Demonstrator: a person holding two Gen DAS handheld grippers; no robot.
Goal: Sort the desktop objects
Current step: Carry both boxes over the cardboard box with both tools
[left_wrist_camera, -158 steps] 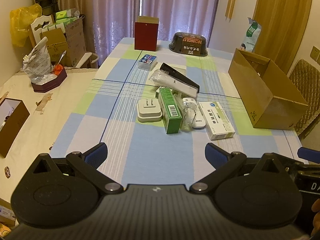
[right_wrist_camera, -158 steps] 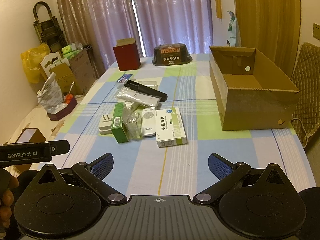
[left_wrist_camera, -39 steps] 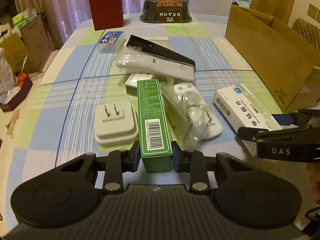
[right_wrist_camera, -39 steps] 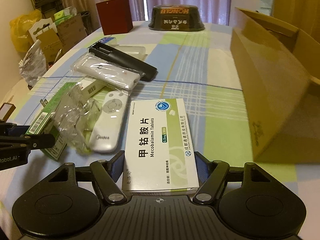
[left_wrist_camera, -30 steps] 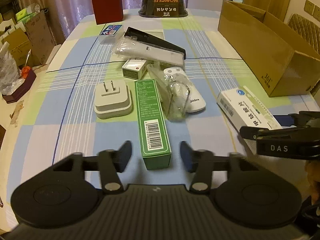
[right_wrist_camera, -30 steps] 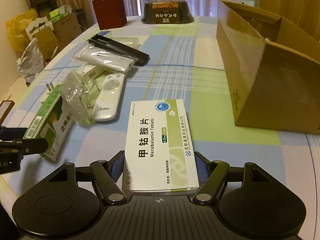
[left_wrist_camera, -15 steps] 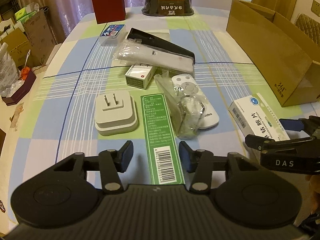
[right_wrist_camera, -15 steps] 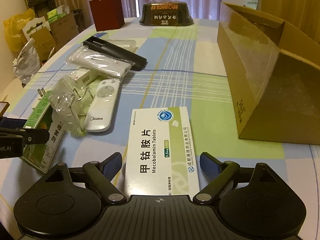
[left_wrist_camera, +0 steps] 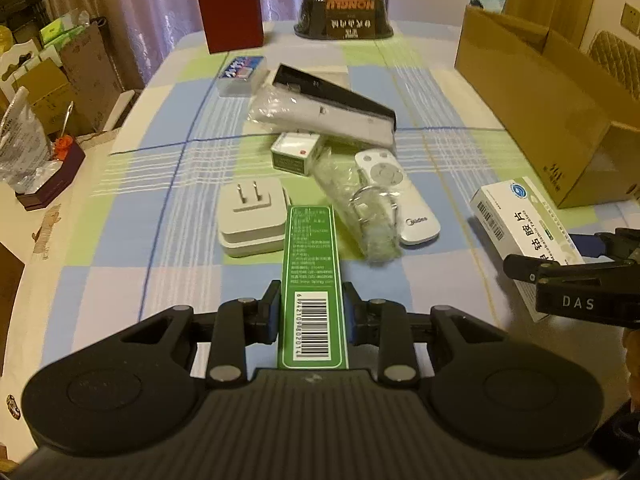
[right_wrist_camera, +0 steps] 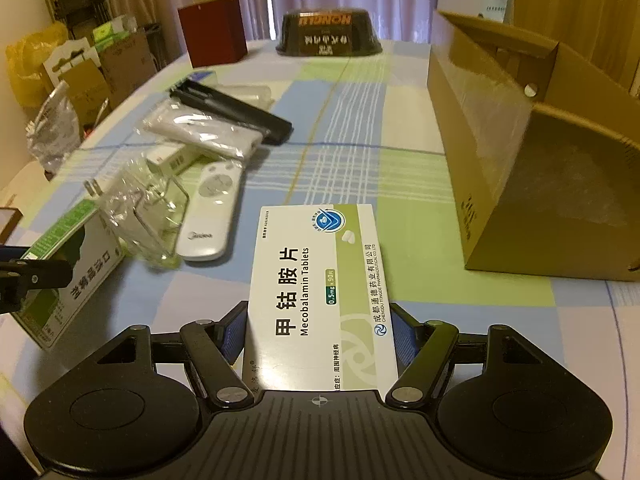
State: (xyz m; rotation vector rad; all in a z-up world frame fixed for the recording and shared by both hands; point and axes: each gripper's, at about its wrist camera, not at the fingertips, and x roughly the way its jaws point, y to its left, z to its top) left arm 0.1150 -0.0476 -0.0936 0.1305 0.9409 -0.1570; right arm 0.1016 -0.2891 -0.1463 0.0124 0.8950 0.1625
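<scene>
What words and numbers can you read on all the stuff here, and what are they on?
"Mecobalamin Tablets", "0.5mg x 90", "甲钴胺片": white medicine box in the right hand-held gripper.
"Midea": white remote, though blurry.
"HONGLU", upside down: dark tub.
"DAS": the right hand-held gripper's black side, seen from the left wrist.
Barcode digits and fine print on the green box in the left hand-held gripper: too small to read.

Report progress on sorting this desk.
Done: nothing visibly sorted; what shows of the cardboard box holds nothing. In hand: left tool clamps the green box, right tool the tablet box. Left: white remote, plug adapter, bagged items.
</scene>
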